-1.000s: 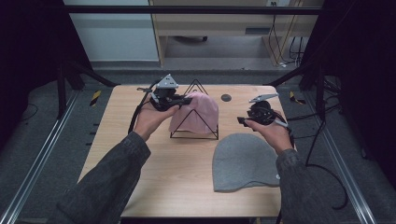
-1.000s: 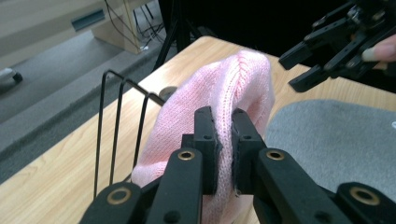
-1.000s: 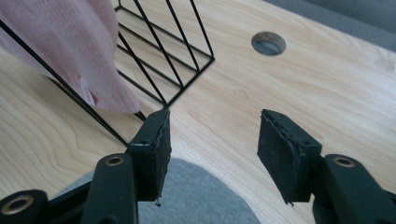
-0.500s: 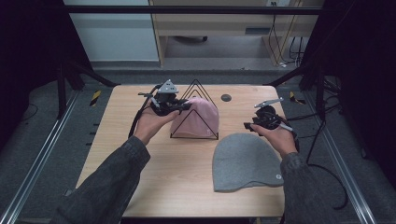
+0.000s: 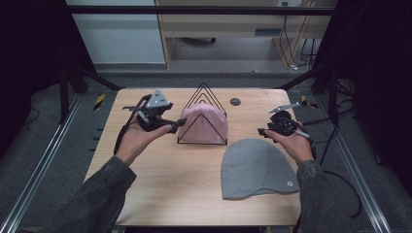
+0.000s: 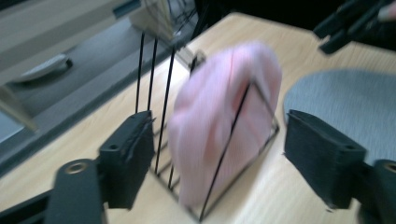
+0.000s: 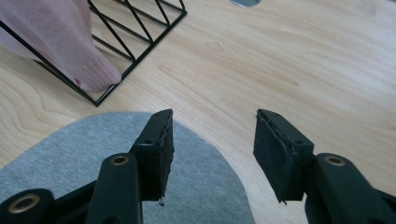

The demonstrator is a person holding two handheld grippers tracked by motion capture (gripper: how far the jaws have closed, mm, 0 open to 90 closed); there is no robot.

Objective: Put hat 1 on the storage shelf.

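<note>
A pink beanie sits tucked inside a black triangular wire rack at the table's back middle. My left gripper hovers just left of the rack, open, its jaws framing the pink beanie and the rack's wires without touching. A grey beanie lies flat on the table at the front right. My right gripper is open above the grey beanie's top edge, nothing between its jaws. The pink beanie's tip and the rack's corner show in the right gripper view.
The wooden table has bare room at the front left. A small dark round disc lies near the back edge. Metal rails and cables run on the floor at both sides. A shelf unit stands beyond the table.
My left gripper has shifted right and down toward the rack's left side. My right gripper has dropped toward the grey beanie's top edge. Both beanies stay put.
</note>
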